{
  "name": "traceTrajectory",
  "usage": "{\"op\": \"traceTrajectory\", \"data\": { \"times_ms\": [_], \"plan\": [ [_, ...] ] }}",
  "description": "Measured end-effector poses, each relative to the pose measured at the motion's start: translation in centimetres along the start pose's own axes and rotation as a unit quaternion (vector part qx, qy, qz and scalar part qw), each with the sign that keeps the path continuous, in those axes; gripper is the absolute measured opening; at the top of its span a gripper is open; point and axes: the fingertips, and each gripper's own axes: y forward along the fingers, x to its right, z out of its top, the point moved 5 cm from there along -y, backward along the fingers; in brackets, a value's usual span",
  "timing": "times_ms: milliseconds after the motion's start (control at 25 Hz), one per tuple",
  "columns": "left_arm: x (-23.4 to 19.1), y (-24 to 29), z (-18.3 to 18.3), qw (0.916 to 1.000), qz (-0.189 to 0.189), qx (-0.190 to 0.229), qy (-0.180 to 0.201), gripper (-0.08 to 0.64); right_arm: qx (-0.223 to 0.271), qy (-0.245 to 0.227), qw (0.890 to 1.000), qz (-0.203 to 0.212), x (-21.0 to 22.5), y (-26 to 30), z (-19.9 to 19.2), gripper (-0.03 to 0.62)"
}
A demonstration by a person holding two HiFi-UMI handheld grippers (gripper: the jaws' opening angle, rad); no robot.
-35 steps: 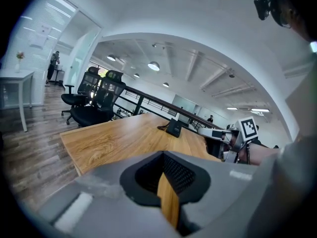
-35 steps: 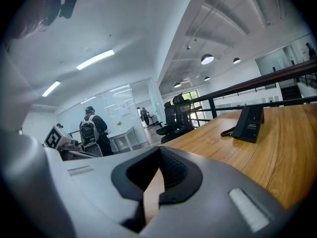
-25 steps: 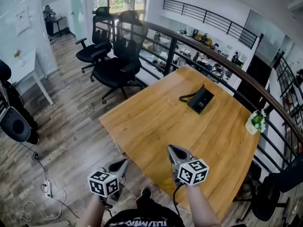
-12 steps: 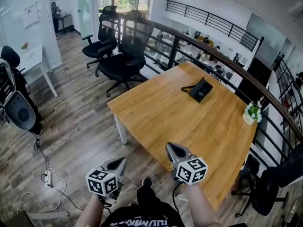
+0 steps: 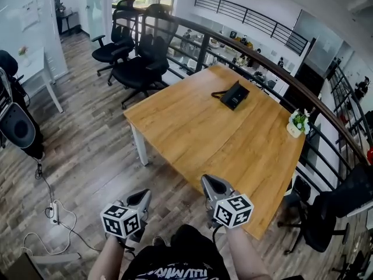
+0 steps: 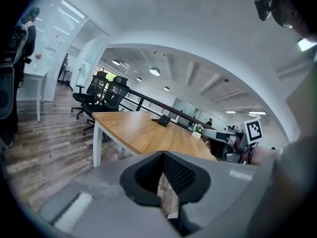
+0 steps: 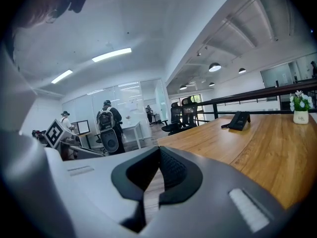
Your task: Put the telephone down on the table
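Flowers (image 5: 301, 120) in small white pot (image 5: 292, 130), wooden table (image 5: 221, 144), telephone (image 5: 235, 95) well apart

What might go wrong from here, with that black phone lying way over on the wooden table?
The black telephone lies near the wooden table's far edge, so a clumsy reach might shove it off. Its black cord could snag if the phone is lifted. The white power strip on the wood floor at left could trip someone.

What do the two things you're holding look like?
The left tool and right tool are grey, tapering to a point, with black ridged pads. Each carries a white cube with black square patterns. A black cable hangs below the right one. The shirt is black with white print.
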Motion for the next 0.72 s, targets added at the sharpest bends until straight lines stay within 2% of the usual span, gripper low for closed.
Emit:
{"op": "traceTrajectory", "data": {
  "times_ms": [160, 400, 560, 720],
  "plan": [
    [1.8, 0.4, -0.5, 1.0000, -0.003, -0.003, 0.006, 0.002, 0.000, 0.004, 1.000, -0.005, 1.0, -1.2, -0.1, -0.002],
    [4.9, 1.6, -1.1, 0.9999, 0.016, 0.002, 0.000, 0.002, -0.004, 0.004, 1.000, 0.011, 3.0, -3.2, 0.1, -0.002],
    [7.9, 2.5, -1.5, 0.9999, 0.015, 0.004, 0.008, 0.002, -0.002, 0.001, 1.000, 0.017, 4.2, -5.1, 0.4, -0.002],
    [9.9, 2.7, -2.8, 0.9998, 0.017, -0.003, 0.008, 0.002, -0.006, 0.006, 1.000, 0.019, 4.9, -6.7, -0.6, -0.002]
  ]
}}
